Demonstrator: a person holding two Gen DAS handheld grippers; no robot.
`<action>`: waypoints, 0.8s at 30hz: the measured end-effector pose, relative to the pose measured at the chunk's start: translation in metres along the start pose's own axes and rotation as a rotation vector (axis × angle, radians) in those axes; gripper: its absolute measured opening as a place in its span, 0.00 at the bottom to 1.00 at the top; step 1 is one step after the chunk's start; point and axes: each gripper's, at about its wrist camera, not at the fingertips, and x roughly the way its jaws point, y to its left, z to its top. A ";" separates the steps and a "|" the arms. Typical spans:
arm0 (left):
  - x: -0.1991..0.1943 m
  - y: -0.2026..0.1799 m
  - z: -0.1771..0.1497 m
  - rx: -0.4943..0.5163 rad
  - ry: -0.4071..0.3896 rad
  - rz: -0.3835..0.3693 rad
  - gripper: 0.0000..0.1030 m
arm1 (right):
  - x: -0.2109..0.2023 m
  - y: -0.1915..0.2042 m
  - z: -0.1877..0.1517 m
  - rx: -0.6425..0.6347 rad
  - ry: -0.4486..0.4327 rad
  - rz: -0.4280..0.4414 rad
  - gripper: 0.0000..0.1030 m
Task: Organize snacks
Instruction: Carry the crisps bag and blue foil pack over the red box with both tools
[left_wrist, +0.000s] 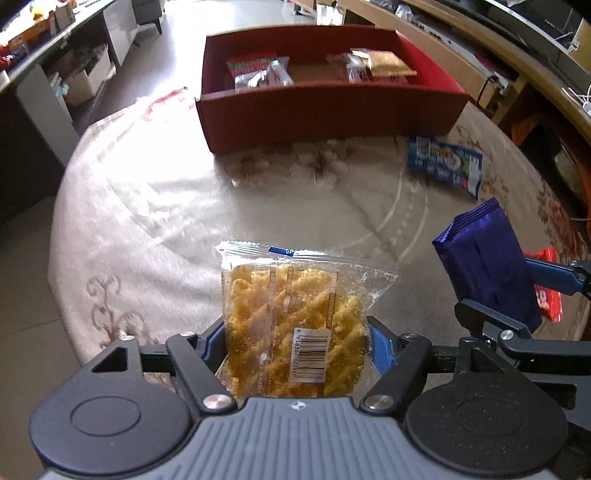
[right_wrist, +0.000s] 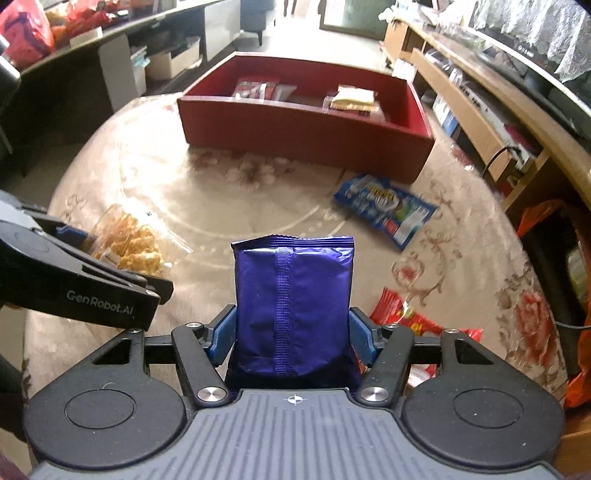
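My left gripper (left_wrist: 295, 341) is shut on a clear bag of yellow crisps (left_wrist: 291, 314) and holds it above the table. My right gripper (right_wrist: 293, 334) is shut on a purple snack pack (right_wrist: 293, 299); that pack also shows at the right of the left wrist view (left_wrist: 484, 266). The crisps bag shows at the left of the right wrist view (right_wrist: 129, 245). A red box (left_wrist: 325, 110) stands at the far side of the table and holds several snack packs; it also shows in the right wrist view (right_wrist: 303, 125).
A blue snack pack (left_wrist: 445, 164) lies on the round patterned table (left_wrist: 147, 221) right of the box, also in the right wrist view (right_wrist: 386, 206). A red pack (right_wrist: 406, 317) lies under my right gripper. Shelves and counters surround the table.
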 end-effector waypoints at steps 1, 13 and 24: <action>-0.002 -0.001 0.003 0.001 -0.014 0.010 0.71 | -0.003 -0.002 0.003 0.011 -0.011 0.002 0.68; -0.014 -0.002 0.056 -0.015 -0.120 -0.014 0.71 | 0.003 -0.028 0.042 0.108 -0.089 -0.047 0.68; -0.017 -0.002 0.092 -0.040 -0.181 -0.032 0.71 | 0.011 -0.040 0.074 0.143 -0.127 -0.060 0.68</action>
